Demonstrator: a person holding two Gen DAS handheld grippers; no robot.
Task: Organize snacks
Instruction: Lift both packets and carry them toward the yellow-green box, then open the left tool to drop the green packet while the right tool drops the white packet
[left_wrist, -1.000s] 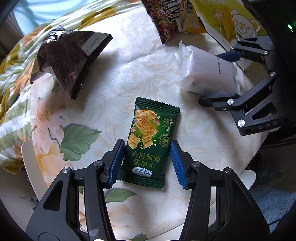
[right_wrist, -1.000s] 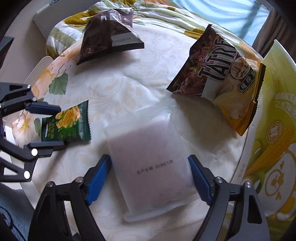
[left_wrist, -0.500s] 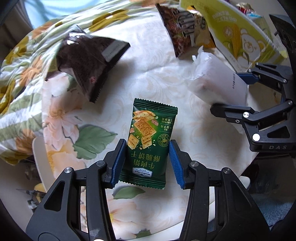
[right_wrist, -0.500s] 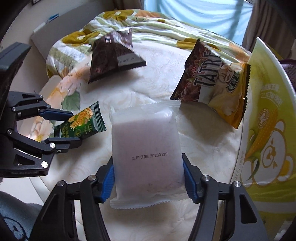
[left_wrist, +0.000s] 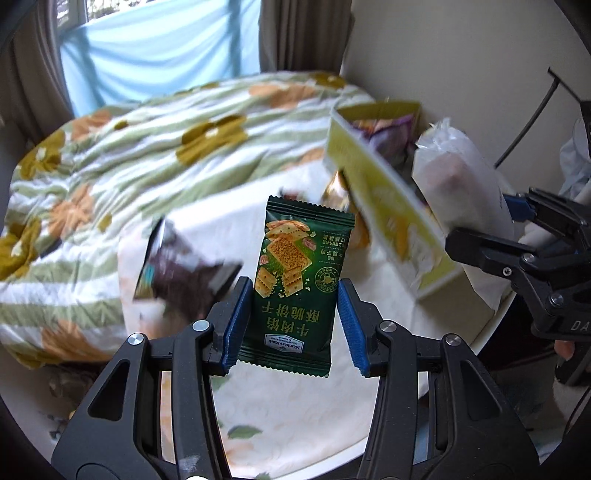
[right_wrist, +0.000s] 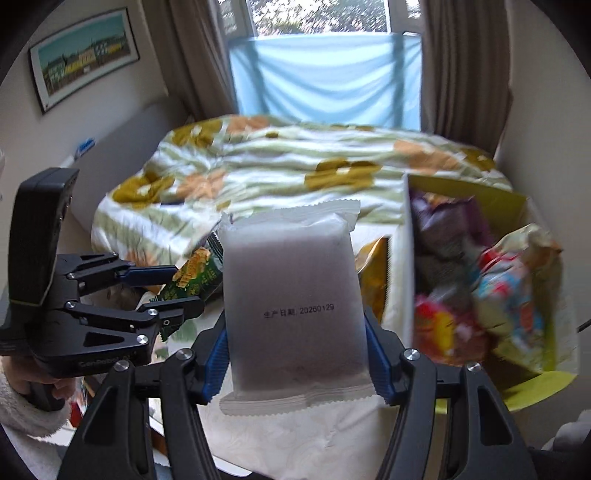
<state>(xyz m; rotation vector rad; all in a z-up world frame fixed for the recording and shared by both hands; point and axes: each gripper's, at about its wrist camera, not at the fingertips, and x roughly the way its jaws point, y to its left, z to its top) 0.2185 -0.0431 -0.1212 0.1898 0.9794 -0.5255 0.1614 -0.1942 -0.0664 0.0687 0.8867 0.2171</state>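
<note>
My left gripper (left_wrist: 293, 325) is shut on a green cracker packet (left_wrist: 299, 280) and holds it upright above the table. It also shows in the right wrist view (right_wrist: 192, 280), with the left gripper (right_wrist: 162, 291) at the left. My right gripper (right_wrist: 295, 362) is shut on a frosted white snack packet (right_wrist: 291, 306) with a printed date, lifted off the table. In the left wrist view that white packet (left_wrist: 458, 184) and the right gripper (left_wrist: 517, 229) are at the right, beside the yellow snack box (left_wrist: 388, 199).
The yellow box (right_wrist: 402, 258) at the right holds several colourful snack bags (right_wrist: 480, 295). A dark brown bag (left_wrist: 181, 273) lies on the round table with a floral cloth (left_wrist: 280, 406). A yellow-brown bag (right_wrist: 373, 277) lies next to the box. A floral duvet (left_wrist: 129, 155) lies behind.
Both grippers have lifted their packets off the table and tilted up, so the bed and window now show. The box's inside has come into view.
</note>
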